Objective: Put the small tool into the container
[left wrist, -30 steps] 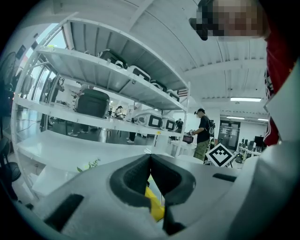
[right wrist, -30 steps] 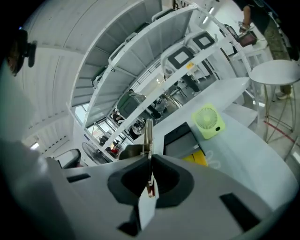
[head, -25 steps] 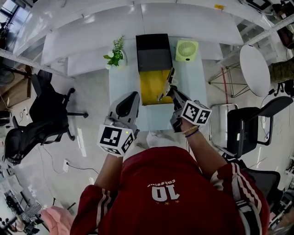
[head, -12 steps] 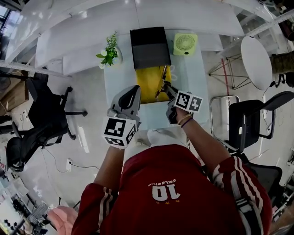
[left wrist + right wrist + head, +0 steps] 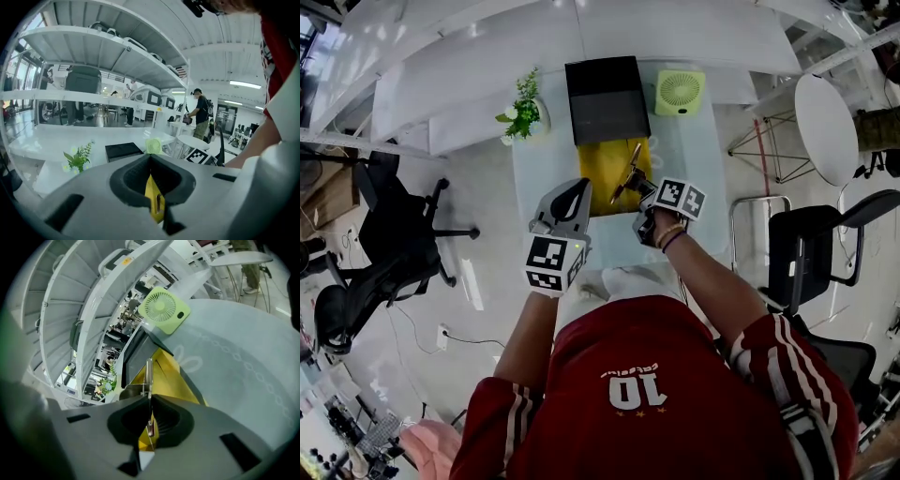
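A yellow container (image 5: 598, 157) stands open on the pale table (image 5: 686, 155), its black lid (image 5: 605, 98) folded back behind it. My right gripper (image 5: 639, 186) is shut on the small metal tool (image 5: 625, 172), which slants up over the container's right half. In the right gripper view the tool's thin shaft (image 5: 148, 373) sticks out past the shut jaws, with the yellow container (image 5: 173, 378) beneath it. My left gripper (image 5: 575, 189) hovers at the container's front left corner, jaws together. Only a yellow sliver (image 5: 154, 201) shows through its slit.
A green fan (image 5: 680, 91) sits right of the lid and a potted plant (image 5: 521, 108) left of it. A black office chair (image 5: 389, 225) stands left of the table, another chair (image 5: 811, 253) right. A round white side table (image 5: 825, 127) is at far right.
My right gripper has carried the tool away from the person and further over the yellow container. The left gripper has shifted only slightly.
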Motion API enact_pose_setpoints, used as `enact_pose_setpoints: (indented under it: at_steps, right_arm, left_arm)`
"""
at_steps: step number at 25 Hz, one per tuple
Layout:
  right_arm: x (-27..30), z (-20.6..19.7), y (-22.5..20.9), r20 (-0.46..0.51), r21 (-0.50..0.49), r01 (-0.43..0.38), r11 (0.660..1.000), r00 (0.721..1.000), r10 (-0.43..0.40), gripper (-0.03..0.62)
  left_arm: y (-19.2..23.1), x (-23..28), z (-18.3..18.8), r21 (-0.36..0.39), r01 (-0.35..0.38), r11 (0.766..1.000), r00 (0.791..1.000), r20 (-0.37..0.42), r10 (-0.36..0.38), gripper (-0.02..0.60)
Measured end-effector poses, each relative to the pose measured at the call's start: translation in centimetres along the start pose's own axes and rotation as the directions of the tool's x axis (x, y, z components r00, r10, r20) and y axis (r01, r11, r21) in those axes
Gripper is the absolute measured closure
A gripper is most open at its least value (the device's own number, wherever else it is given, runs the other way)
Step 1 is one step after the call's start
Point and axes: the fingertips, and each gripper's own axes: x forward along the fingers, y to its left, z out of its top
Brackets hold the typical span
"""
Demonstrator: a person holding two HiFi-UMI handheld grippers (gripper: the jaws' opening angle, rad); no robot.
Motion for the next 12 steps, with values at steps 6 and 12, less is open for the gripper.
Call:
enact_pose_setpoints:
  at_steps: [6,12]
  right_arm:
    - [1.7,-0.2,-0.8,-0.029,0.053,0.016,0.998,0.999,-0.014,0.585]
    - [3.0,-0.1,-0.8,-0.049,0.095,0.018,0.995,0.999,-0.013,0.583]
  left_arm:
    - [0.9,-0.1,-0.7,-0.073,-0.020,0.997,1.000,-0.010,0.019,0.583]
    - [1.7,-0.4,-0.7,-0.120,-0.039,0.992,0.999,-0.006,0.038,0.583]
